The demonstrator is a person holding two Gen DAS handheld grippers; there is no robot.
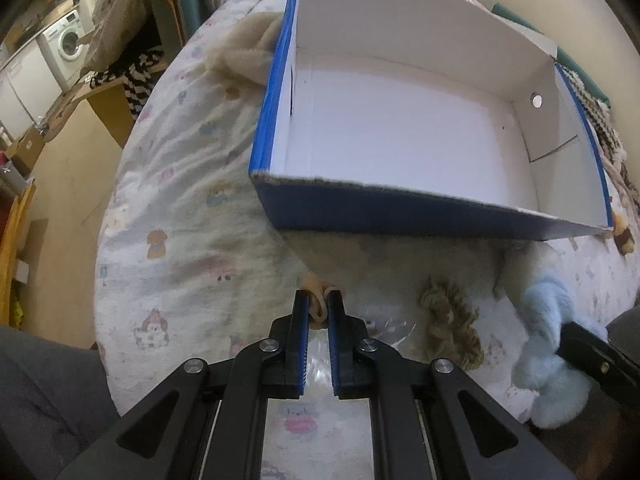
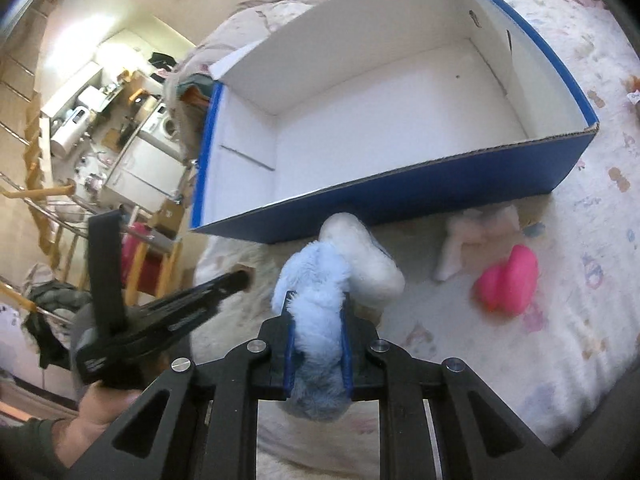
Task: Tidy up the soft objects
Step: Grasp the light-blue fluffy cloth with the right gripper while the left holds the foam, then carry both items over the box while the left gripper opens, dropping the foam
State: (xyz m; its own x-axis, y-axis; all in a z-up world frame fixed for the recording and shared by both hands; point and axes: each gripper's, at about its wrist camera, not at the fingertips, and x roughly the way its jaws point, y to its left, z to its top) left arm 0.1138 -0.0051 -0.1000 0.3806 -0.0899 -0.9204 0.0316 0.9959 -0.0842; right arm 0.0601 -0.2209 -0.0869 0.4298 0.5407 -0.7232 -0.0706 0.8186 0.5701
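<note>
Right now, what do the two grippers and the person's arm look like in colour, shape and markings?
Both the left gripper and the right gripper have black angular frames with triangular cut-outs, round silver bolts, and flat black fingers lined with blue ridged pads. No cables show. In the right wrist view, the bare left hand comes out of a dark greenish sleeve.

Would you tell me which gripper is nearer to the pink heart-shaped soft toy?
Right. The right gripper, shut on a fluffy light-blue plush, has the pink heart-shaped soft toy lying just beyond it on its right. The left gripper is further off, across the plush.
</note>
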